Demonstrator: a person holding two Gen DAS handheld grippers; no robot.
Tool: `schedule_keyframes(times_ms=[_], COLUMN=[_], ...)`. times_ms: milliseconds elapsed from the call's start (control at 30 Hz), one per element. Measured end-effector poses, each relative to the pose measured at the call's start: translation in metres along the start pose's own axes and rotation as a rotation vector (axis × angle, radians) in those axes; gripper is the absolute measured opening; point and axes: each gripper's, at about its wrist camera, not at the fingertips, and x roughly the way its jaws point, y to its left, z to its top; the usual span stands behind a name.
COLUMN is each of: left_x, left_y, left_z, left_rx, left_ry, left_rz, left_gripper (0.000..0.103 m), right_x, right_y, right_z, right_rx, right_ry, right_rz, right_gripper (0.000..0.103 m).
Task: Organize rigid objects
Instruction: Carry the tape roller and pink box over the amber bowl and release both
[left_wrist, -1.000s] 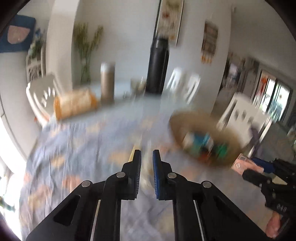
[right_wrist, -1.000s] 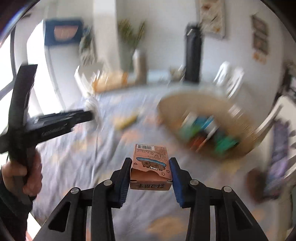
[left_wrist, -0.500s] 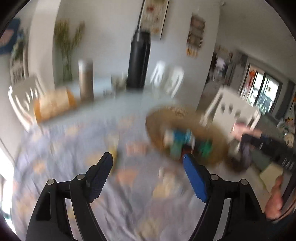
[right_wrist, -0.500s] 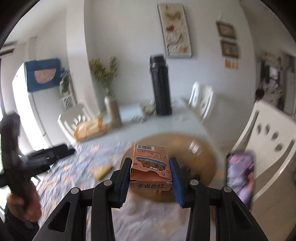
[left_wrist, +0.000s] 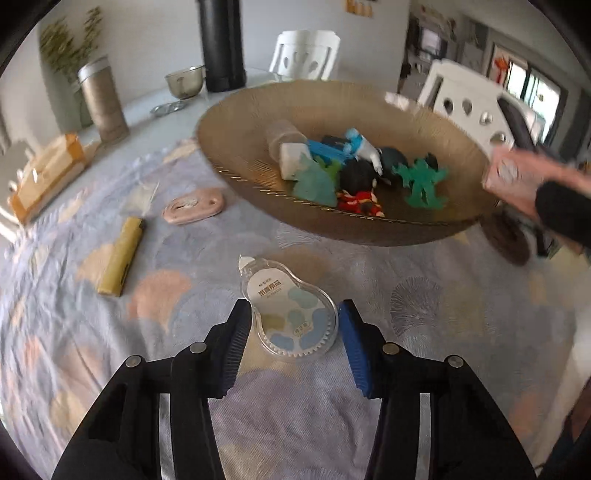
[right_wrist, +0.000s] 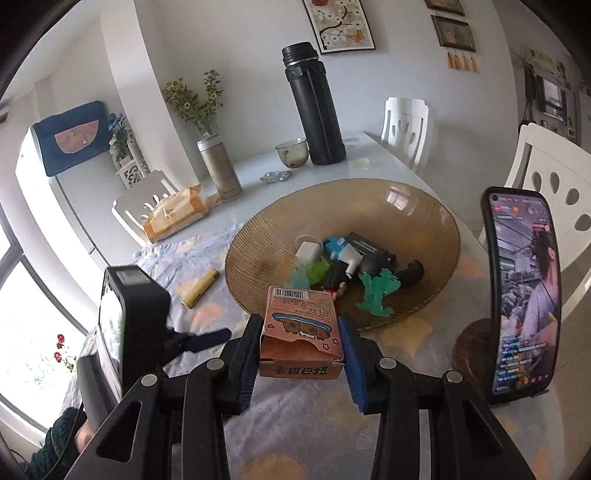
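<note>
My left gripper (left_wrist: 293, 325) is open, its jaws on either side of a clear correction-tape dispenser (left_wrist: 288, 314) lying on the patterned cloth. My right gripper (right_wrist: 301, 338) is shut on a small orange snack box (right_wrist: 301, 332) and holds it just in front of the amber glass bowl (right_wrist: 413, 206). The bowl (left_wrist: 243, 122) holds several toys and small items. A yellow lighter (left_wrist: 120, 256) and a pink tape measure (left_wrist: 194, 205) lie on the cloth left of the bowl. The lighter also shows in the right wrist view (right_wrist: 199, 288).
A phone on a wooden stand (right_wrist: 521, 295) is upright right of the bowl. A black thermos (right_wrist: 314, 107), a beige flask (right_wrist: 219, 168), a glass cup (right_wrist: 292, 152) and a tissue pack (right_wrist: 175, 214) stand at the table's far side. White chairs surround the table.
My left gripper opened wide and dropped down around the correction-tape dispenser. My right gripper carried the snack box up to the bowl's near rim.
</note>
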Motion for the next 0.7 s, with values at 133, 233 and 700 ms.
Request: schedule_keyframes(times_ms=[133, 233, 700], left_x=[-0.043, -0.084, -0.096], left_y=[0.025, 0.035, 0.001], left_z=[0.001, 0.019, 0.096], left_rx=[-0.071, -0.098, -0.041], left_ry=[-0.104, -0.235, -0.359], left_rz=[0.041, 0.043, -0.142], left_gripper=[0.046, 0.046, 0.046], right_x=[-0.007, -0.018, -0.024], right_y=[-0.004, -0.002, 0.000], right_z=[0.002, 0.014, 0.069], right_rx=[0.010, 0.020, 0.110], right_ry=[-0.014, -0.060, -0.115], right_rz=[-0.005, -0.008, -0.112], right_gripper=[0.040, 0.040, 0.040])
